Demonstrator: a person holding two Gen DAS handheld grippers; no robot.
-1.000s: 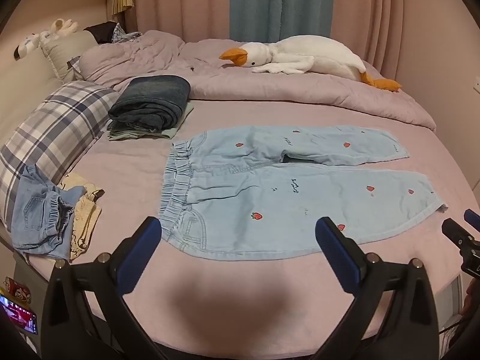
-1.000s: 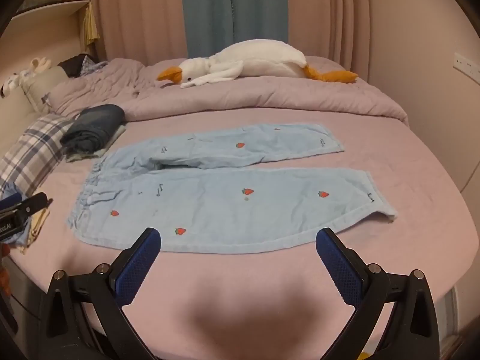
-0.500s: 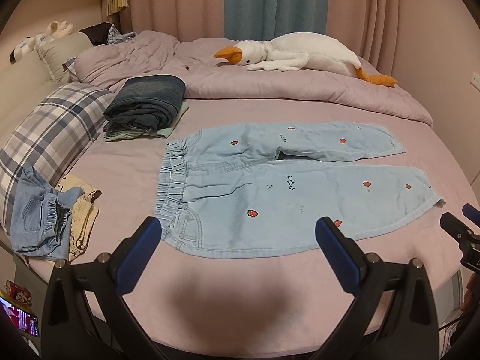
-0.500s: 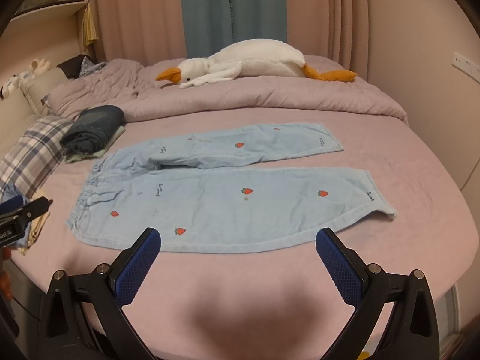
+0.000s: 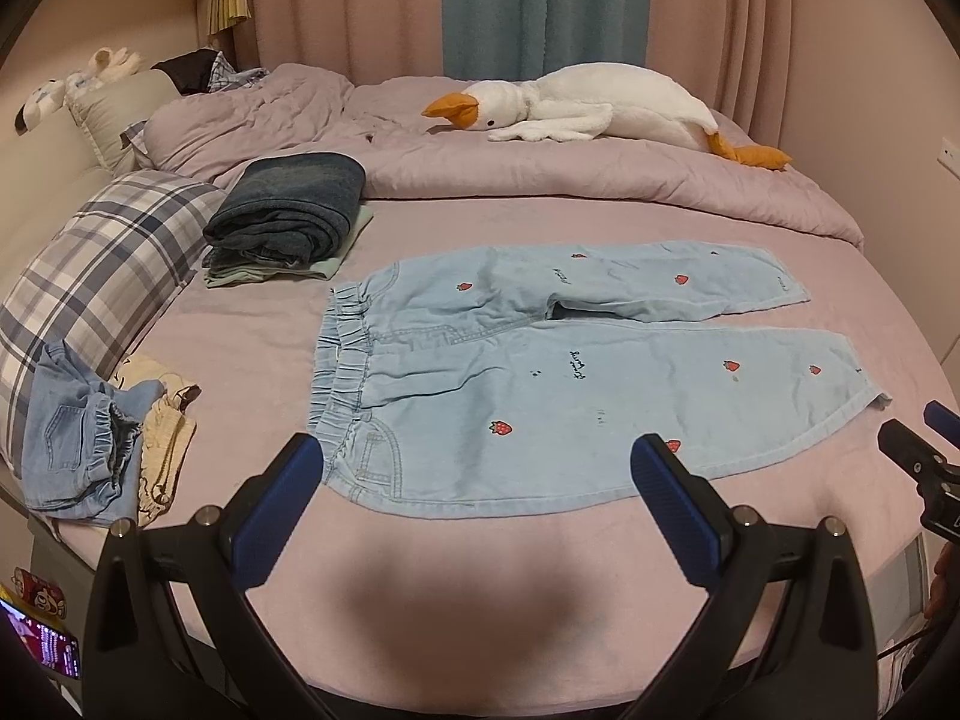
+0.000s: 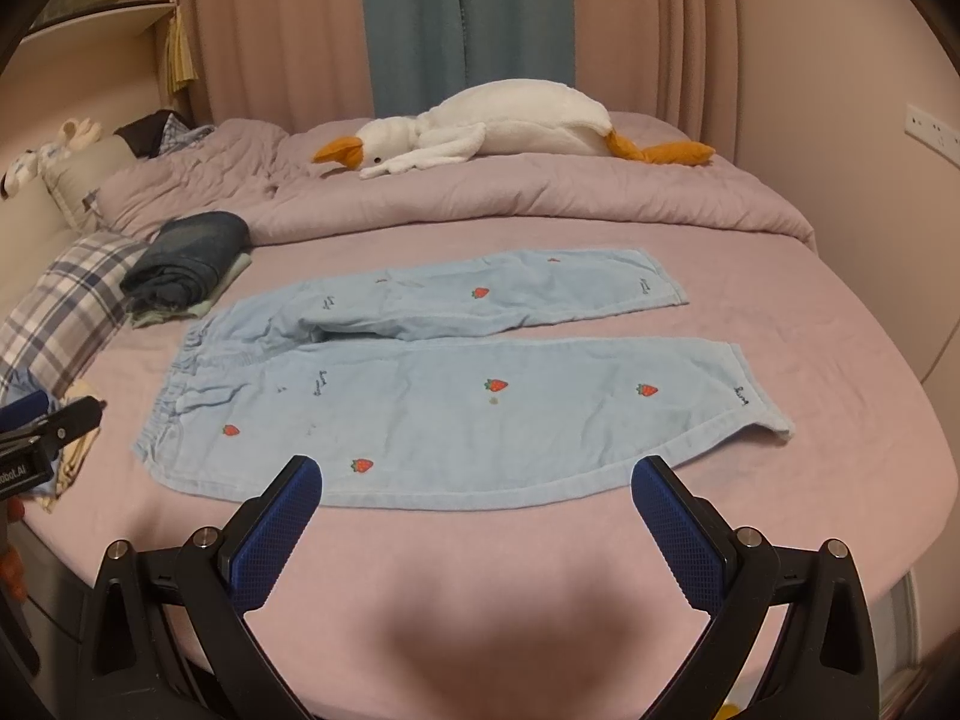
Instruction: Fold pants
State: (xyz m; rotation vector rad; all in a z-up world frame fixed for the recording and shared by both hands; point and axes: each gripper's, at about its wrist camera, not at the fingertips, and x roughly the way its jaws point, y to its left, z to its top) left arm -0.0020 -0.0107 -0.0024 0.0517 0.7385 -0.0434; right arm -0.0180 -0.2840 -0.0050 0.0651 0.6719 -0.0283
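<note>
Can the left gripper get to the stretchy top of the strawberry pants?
Probably yes. The left gripper is open, the waistband lies flat just beyond it, and nothing sits between them.

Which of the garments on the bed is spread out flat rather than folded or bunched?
The light-blue strawberry pants, both legs laid out; the dark jeans sit folded, the denim piece lies crumpled.

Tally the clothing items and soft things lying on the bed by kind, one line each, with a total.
Spread light-blue strawberry pants: 1
Folded dark jeans on a green garment: 2
Crumpled denim piece: 1
Cream garment: 1
Goose plush: 1
Plaid pillow: 1
Total: 7
</note>
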